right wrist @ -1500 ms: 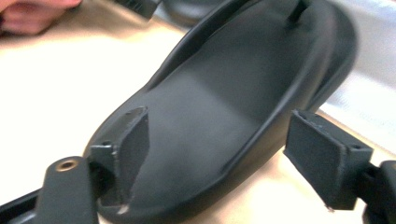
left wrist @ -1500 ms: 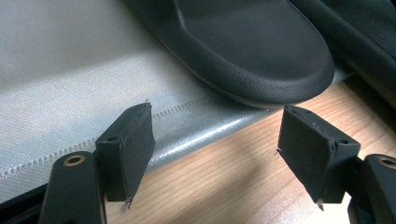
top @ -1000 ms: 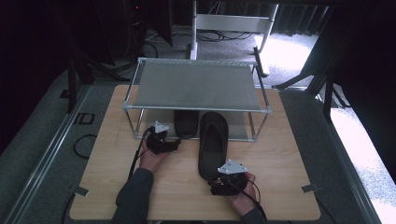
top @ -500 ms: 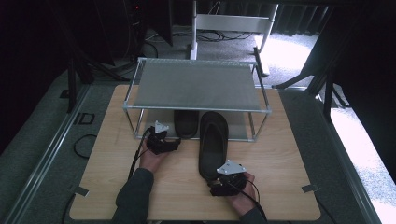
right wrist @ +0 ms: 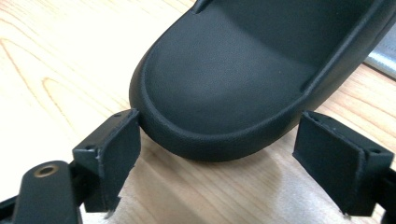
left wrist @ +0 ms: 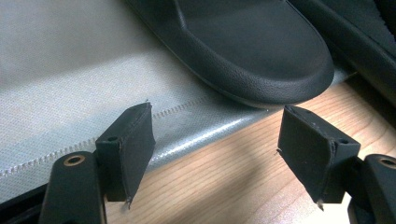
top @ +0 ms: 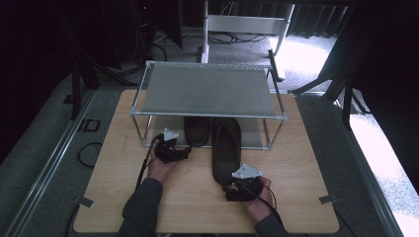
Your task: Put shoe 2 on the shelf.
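Note:
Two black slippers lie on the wooden table [top: 296, 163]. One slipper [top: 197, 129] [left wrist: 252, 51] rests on the grey lower shelf [left wrist: 60, 70] of a metal rack [top: 210, 91]. My left gripper [top: 185, 152] [left wrist: 217, 140] is open just in front of its rounded end, not touching it. The other slipper [top: 226, 148] [right wrist: 224, 79] sticks out from under the rack toward me. My right gripper [top: 232, 186] [right wrist: 224, 149] is open, with its jaws on either side of that slipper's near end; the left finger [right wrist: 116, 149] is almost against the sole.
The rack's grey top shelf [top: 207, 89] hangs over the far half of the table, its thin legs [top: 140, 131] at the corners. Bare wood lies to the left and right of the slippers. In the left gripper view, the second slipper's edge [left wrist: 359, 42] crosses the upper right.
My right gripper has edged slightly left, toward the near end of the protruding slipper. The left gripper and both slippers have stayed put.

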A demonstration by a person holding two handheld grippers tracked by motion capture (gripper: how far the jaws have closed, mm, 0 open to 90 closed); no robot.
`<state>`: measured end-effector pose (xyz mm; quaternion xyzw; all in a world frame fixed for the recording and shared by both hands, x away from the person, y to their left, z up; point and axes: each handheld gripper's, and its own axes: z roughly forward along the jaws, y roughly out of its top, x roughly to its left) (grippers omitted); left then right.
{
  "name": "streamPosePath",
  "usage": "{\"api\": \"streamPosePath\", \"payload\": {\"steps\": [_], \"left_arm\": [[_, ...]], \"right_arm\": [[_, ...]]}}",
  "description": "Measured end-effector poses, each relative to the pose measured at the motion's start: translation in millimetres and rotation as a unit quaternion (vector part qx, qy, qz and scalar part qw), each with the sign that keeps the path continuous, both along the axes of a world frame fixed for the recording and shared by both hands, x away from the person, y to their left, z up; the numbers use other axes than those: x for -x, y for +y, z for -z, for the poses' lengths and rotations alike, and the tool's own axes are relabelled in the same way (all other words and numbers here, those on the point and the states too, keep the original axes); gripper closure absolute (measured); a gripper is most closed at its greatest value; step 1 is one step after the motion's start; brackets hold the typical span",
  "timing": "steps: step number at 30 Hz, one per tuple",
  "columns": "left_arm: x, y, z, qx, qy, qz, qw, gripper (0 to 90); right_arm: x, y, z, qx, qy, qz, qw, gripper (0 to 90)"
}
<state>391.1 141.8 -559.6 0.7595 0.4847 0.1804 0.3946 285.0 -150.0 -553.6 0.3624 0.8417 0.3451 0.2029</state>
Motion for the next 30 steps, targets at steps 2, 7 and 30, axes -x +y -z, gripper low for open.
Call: {"api": "streamPosePath", "payload": {"steps": [2, 7, 30], "left_arm": [[0.0, -0.1, 0.0, 0.0, 0.0, 0.0, 1.0, 27.5], [0.0, 0.0, 0.0, 0.0, 0.0, 0.0, 1.0, 27.5], [0.2, 0.3, 0.0, 0.002, 0.0, 0.0, 1.0, 27.5]], "right_arm": [[-1.1, -0.8, -0.5, 0.0, 0.0, 0.004, 1.0, 15.2], [-5.8, -5.1, -2.9, -0.003, -0.005, 0.01, 0.9999, 16.9], [-10.5, -8.7, -6.5, -0.003, -0.011, 0.015, 0.9998, 20.1]]}}
